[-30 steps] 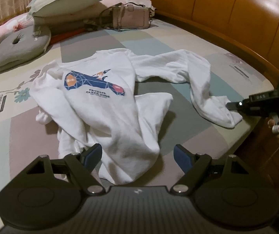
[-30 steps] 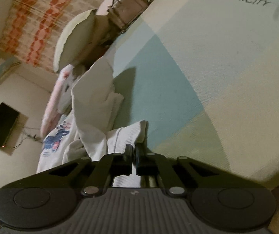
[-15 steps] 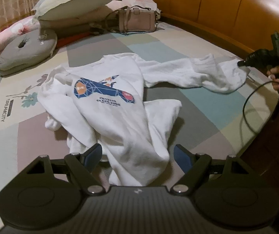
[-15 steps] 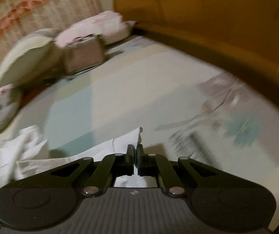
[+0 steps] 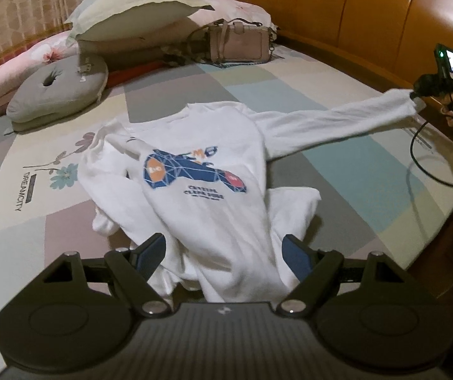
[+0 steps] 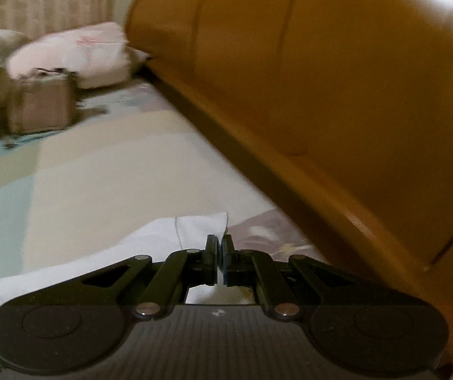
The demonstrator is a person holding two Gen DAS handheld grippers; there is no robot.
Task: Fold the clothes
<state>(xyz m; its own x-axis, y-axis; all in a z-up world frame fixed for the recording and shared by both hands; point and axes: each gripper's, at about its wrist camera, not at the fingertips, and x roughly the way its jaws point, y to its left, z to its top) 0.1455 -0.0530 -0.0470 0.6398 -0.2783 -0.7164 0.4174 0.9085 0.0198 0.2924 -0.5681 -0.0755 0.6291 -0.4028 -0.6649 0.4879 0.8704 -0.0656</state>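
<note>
On bed [image 5: 385,171], mid-mattress: white sweatshirt [image 5: 213,196], crumpled, print up. Far-right sleeve [image 5: 337,120] stretched taut off mattress, cuff [image 6: 201,224] pinched in right gripper [image 6: 220,247], fingers pressed together. Left gripper [image 5: 223,250] near hem, fingers spread, holding nothing. Risk: hem unpinned, so pulling sleeve likely drags body rightward; cuff grip shallow, may slip. Handbag [image 5: 239,44], pillows [image 5: 131,12] far.

Sweatshirt [image 5: 207,190] spread mid-bed on the mattress [image 5: 369,183], hem nearest the left gripper [image 5: 225,253], which hovered above it. One sleeve [image 5: 337,120] stretched rightward off the mattress, cuff pinched in the right gripper [image 5: 415,95] near the headboard [image 5: 369,15]. Behind the sweatshirt, a handbag [image 5: 239,42]; left of it, stacked pillows [image 5: 131,12], with a round cushion [image 5: 58,91] before them.
</note>
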